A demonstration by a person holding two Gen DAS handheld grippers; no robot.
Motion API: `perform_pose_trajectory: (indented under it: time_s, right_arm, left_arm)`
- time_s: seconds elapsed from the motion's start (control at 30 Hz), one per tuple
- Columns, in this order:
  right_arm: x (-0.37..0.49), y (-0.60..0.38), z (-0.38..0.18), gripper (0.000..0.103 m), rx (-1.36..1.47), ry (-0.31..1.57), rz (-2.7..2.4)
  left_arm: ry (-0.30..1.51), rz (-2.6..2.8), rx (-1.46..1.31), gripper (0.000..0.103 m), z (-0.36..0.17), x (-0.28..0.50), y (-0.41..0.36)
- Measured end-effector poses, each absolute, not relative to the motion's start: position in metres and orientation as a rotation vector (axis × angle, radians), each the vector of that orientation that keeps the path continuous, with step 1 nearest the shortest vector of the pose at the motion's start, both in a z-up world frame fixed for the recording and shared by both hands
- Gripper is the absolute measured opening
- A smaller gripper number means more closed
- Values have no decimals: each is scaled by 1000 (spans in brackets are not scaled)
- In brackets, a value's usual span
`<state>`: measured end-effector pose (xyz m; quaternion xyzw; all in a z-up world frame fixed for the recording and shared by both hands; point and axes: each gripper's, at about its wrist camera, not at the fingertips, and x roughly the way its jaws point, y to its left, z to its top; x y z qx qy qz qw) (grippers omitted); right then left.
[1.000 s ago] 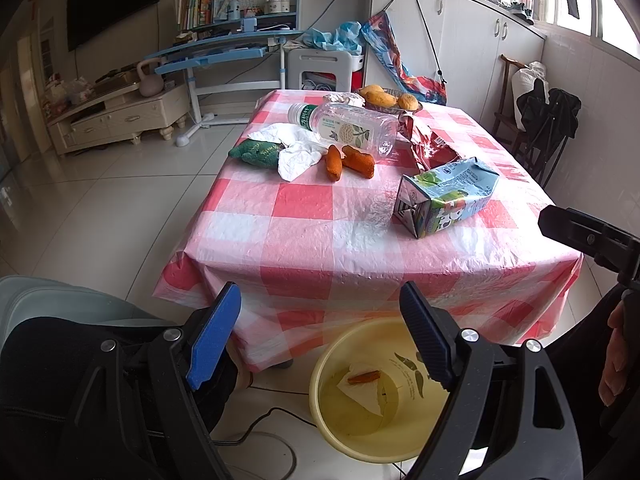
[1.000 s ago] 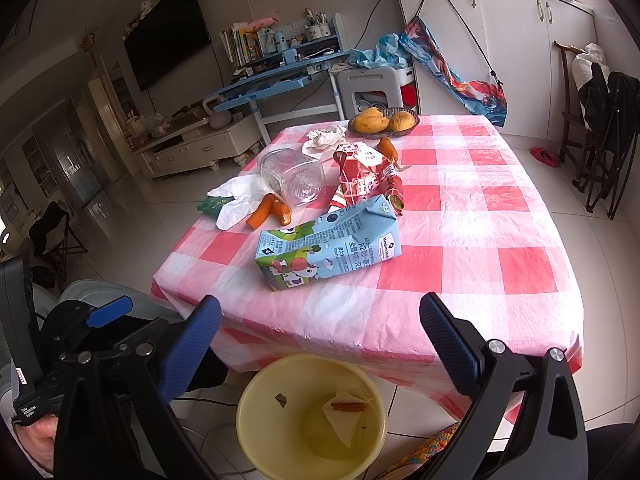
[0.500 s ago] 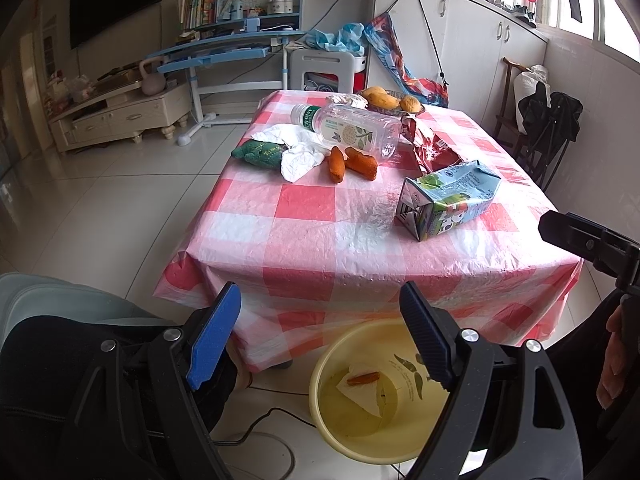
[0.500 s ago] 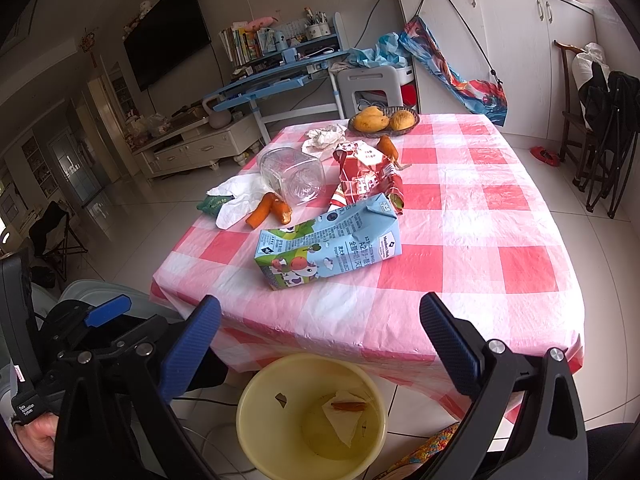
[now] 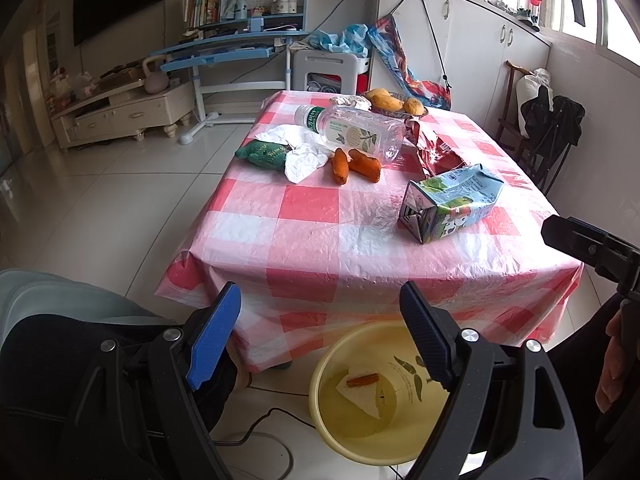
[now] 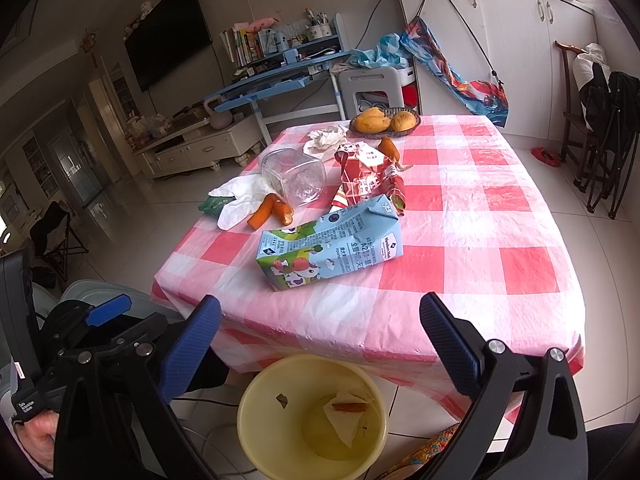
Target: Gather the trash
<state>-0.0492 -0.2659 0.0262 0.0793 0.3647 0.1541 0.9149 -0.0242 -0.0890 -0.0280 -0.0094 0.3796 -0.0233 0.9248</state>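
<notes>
On the worktop, covered with a red-and-white checked plastic cloth, the trash lies in a loose band. Farthest left is a small green crumpled wrapper, touching a white crumpled paper tissue. Just beside the tissue lie two orange carrot-like pieces, and behind them a clear plastic bottle with a green cap rests on its side. Next comes a torn red foil snack bag, then a flattened blue-and-green milk carton lying on its side nearest the front edge. At the far end a dark shallow dish of yellow fruit sits with another crumpled white paper beside it.

On the floor below the front edge stands a round yellow plastic bin — inside are a scrap of white paper and one orange piece.

The left tool hangs released over the bin's side, nothing between its blue and black pads. The right tool is likewise spread wide and empty — it hovers above the bin, well short of the carton.
</notes>
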Motion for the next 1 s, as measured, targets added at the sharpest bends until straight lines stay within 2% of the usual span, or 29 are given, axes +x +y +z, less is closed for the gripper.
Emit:
perform_pose_trajectory:
  time_s: [0.83,1.0]
  right_arm:
    - [-48,-260,36,95,190,735,341]
    - [-38,-256,30,95,187,785,350]
  left_arm:
    - [765,-1,-145,78,-14,-10,-60]
    - [788,11,-191,78,-12,9,-48]
